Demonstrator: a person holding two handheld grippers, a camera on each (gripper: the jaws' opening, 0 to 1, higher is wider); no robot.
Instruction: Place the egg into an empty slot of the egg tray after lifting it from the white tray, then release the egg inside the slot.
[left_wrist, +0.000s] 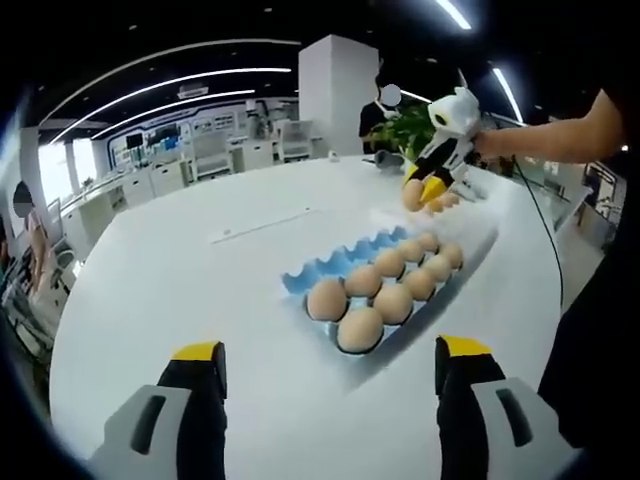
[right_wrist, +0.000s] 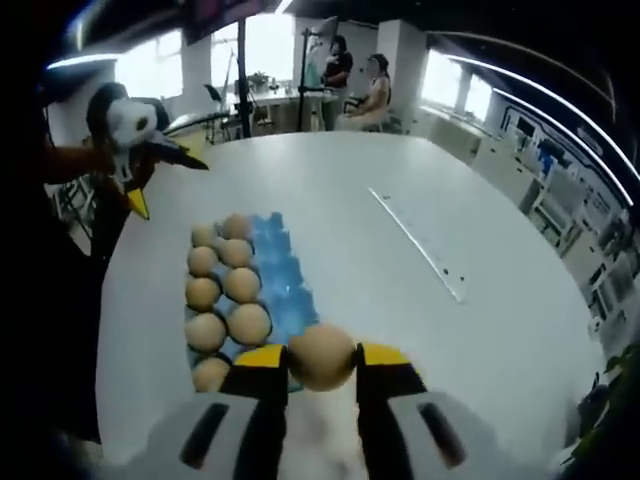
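Right hand-held gripper (right_wrist: 322, 362) grips one egg (right_wrist: 321, 355); left (left_wrist: 328, 362) gapes; blue egg tray (left_wrist: 318, 270) holds perhaps eight.

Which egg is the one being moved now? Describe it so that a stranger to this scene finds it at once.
Start at the big white table and find the blue egg tray on it, with two rows of tan eggs. At the near end of that tray is the right gripper with yellow-tipped jaws. The egg clamped between those jaws is the one; its neighbours all sit in slots.
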